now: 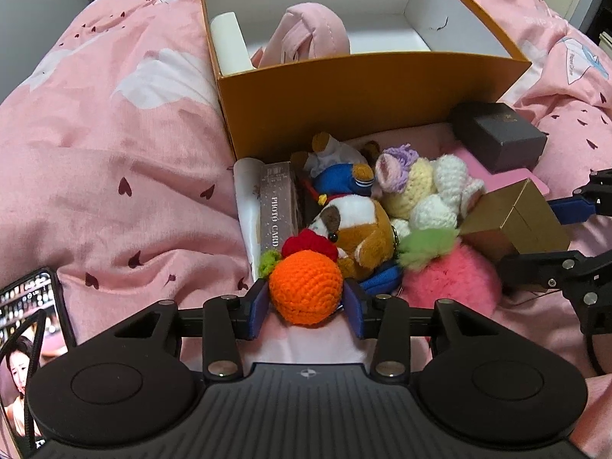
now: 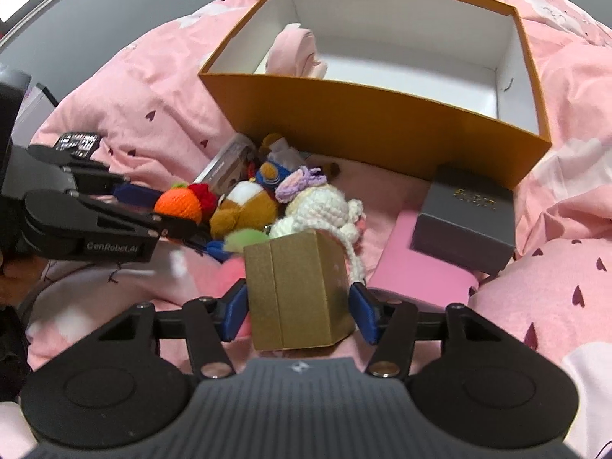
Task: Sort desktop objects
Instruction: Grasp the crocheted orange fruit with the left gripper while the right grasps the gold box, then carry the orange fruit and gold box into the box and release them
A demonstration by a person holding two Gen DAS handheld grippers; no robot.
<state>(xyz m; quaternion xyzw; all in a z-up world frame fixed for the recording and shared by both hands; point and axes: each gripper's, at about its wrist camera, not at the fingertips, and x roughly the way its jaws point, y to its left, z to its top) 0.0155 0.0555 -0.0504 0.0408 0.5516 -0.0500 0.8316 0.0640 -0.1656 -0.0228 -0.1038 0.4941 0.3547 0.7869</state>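
Now | left claw (image 1: 306, 300) grips orange ball (image 1: 305, 287) | right claw (image 2: 300, 311) grips gold box (image 2: 298, 290)

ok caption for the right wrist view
Right gripper grips a gold box before the open orange box; left gripper holds a crocheted orange.

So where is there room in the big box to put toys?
The orange box has bare white floor on its right side, beside the pink bag. Its left end holds the bag and a white roll. The toy pile in front is crowded.
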